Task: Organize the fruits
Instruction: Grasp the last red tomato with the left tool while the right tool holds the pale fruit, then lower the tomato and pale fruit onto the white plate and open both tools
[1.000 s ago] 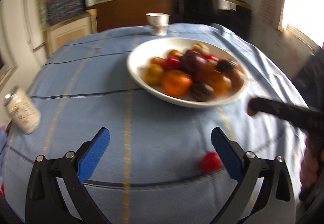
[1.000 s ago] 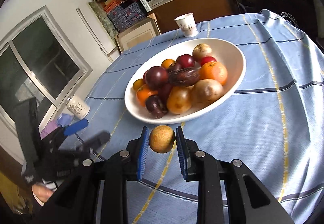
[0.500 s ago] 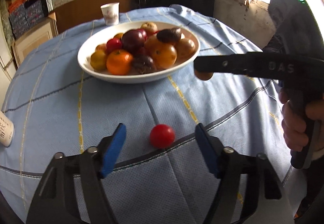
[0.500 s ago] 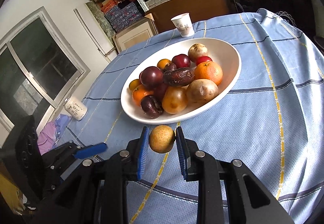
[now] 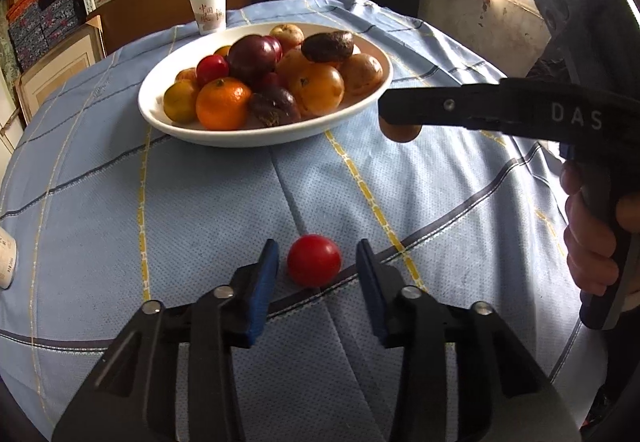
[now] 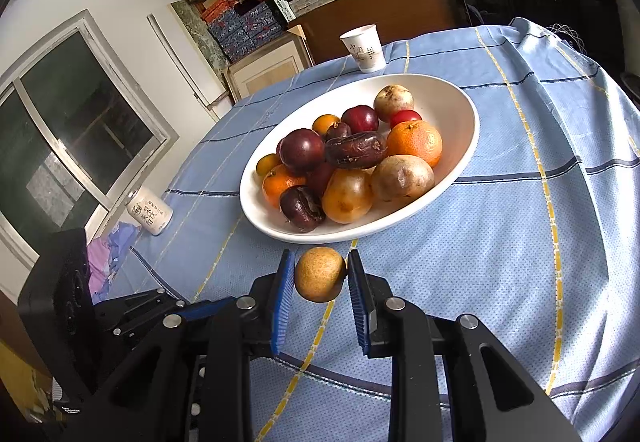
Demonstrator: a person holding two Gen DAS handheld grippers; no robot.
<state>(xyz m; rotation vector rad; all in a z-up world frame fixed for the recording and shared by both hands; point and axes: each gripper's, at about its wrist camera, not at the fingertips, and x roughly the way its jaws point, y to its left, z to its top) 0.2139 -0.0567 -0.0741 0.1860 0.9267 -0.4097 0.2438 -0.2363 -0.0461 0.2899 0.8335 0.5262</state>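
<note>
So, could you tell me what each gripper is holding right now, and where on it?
The right gripper clamps a small tan fruit by its two opposite sides. The left gripper holds nothing yet: its jaws are closing around the red tomato, with gaps on both sides.

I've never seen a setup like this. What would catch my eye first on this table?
Probably the white bowl heaped with oranges, plums and brownish fruits in the middle of the blue checked tablecloth. Just in front of it, the right gripper holds a small tan fruit clamped in the air. Nearer the table edge, the left gripper is closing around a small red fruit lying on the cloth, not yet pressing on it.
</note>
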